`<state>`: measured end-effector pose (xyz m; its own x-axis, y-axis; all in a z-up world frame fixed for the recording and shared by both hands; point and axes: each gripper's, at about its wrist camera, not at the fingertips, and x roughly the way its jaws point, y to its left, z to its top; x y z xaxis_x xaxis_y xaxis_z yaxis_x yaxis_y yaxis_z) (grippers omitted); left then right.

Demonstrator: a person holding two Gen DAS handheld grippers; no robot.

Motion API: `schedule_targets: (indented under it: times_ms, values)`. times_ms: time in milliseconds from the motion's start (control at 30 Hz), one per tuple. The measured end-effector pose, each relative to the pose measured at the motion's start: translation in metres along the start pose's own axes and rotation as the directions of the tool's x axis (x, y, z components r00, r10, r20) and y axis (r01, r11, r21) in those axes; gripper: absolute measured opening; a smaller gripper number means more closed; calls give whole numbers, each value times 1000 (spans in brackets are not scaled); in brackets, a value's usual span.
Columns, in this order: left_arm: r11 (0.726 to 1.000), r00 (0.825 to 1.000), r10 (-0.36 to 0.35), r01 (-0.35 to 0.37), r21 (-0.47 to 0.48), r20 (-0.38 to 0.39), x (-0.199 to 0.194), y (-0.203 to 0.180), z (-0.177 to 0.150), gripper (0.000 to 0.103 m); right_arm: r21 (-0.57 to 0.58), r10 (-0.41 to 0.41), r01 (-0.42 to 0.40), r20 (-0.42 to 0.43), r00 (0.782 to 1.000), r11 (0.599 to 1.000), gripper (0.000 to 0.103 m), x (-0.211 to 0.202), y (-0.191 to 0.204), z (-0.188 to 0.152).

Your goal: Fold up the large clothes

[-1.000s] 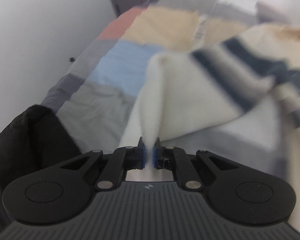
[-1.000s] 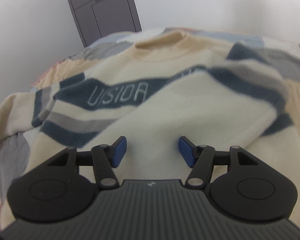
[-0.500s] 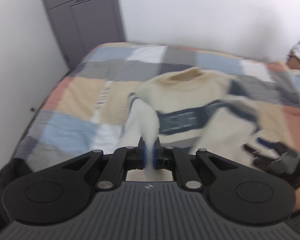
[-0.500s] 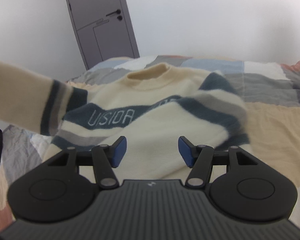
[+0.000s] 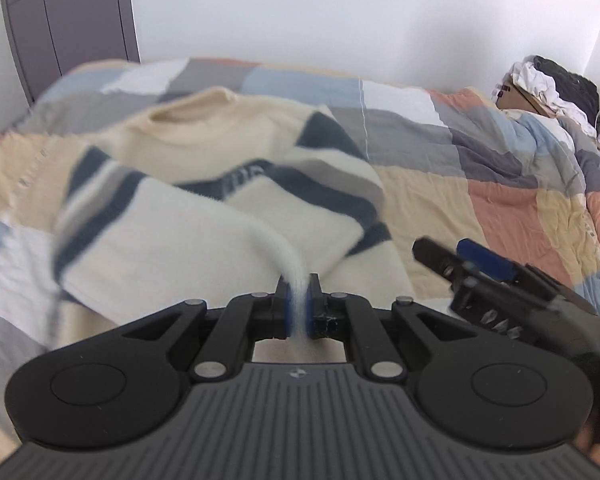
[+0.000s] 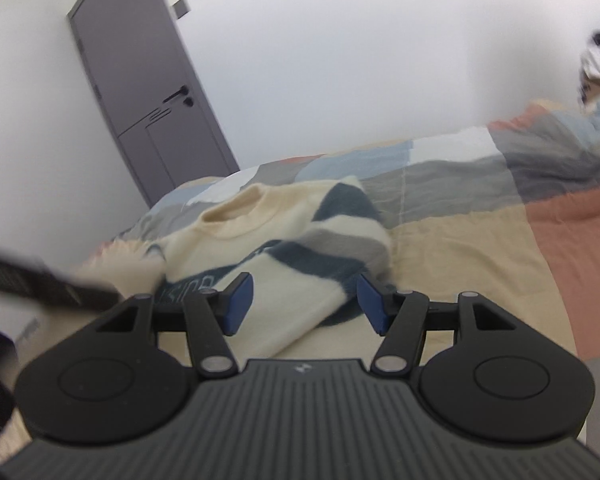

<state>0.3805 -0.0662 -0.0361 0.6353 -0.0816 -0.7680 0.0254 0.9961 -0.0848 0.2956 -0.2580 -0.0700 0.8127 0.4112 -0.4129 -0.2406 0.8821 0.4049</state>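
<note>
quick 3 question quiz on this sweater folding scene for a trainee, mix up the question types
1. True or false: the left tool is shut on cream fabric of the sweater.
2. Multiple choice: the right tool is A) shut on the collar, B) open and empty, C) shut on the quilt.
3. Fill in: the sweater lies on a patchwork ____ covering the bed.

Key:
1. True. A strip of the sleeve is pinched between the blue pads.
2. B. The pads stand apart with nothing between them.
3. Quilt.
</note>
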Motion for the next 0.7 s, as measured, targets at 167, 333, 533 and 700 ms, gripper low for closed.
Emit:
schedule_targets:
  times_ms: [167,333,533,700]
  values:
    - [998,999,-41,39,-55,-27,38,0,-13,9,65,3,-2,-16,1000,998,62,2,-14,-2]
    - [989,995,-102,99,-107,-18,32,14,-18,45,87,20,-19,-14,1000,996,62,1,-20,-3]
    - [987,995,-87,92,-134,41,-9,40,-40,53,76,54,-49,-58,997,996,63,9,-12,-7]
    - [978,999,-9,19,-209,44,-31,82,-65,53,58,75,-67,-142,987,996,68,21,2,-16]
